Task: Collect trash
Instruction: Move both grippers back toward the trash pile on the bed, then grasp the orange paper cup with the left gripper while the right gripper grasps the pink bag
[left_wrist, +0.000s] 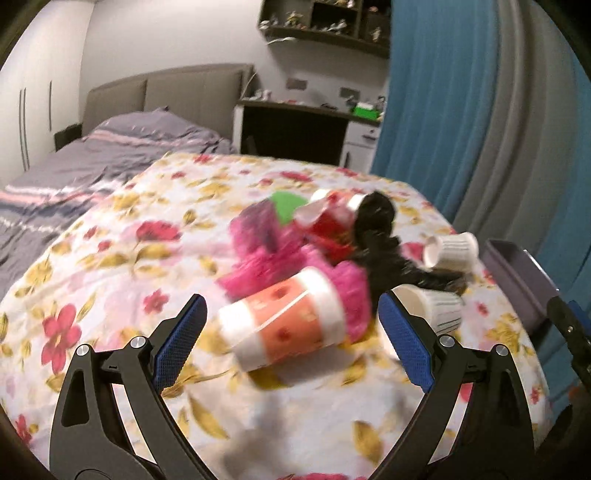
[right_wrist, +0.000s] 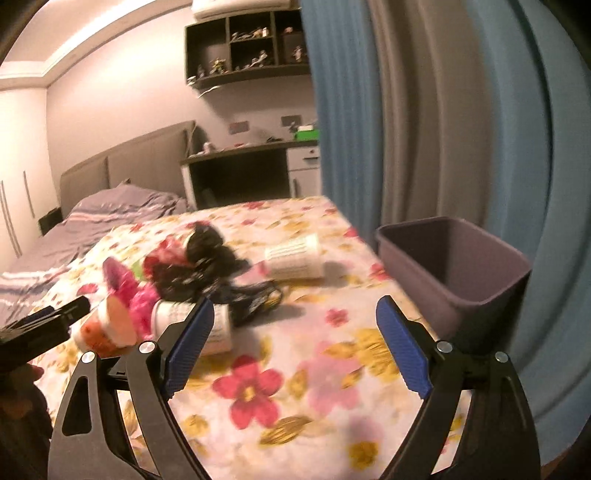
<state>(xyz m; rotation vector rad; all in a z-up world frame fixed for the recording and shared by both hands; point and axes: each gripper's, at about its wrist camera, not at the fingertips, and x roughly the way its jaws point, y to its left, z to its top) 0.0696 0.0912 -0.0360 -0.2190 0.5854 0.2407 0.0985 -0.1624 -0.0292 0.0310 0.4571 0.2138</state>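
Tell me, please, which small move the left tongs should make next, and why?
Probably ease the left tongs forward around the orange paper cup and close. They stand open and empty, the cup lies on its side on the floral cloth just ahead between the pads, and the purple bin waits at the table's right edge.

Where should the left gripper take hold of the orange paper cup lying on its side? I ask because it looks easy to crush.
Grip the orange cup across its mid-body, coming from the near side with the open left gripper straddling it. It lies on its side across the gripper's line, so the fingers would close along its length unless the wrist is turned. Squeeze lightly.
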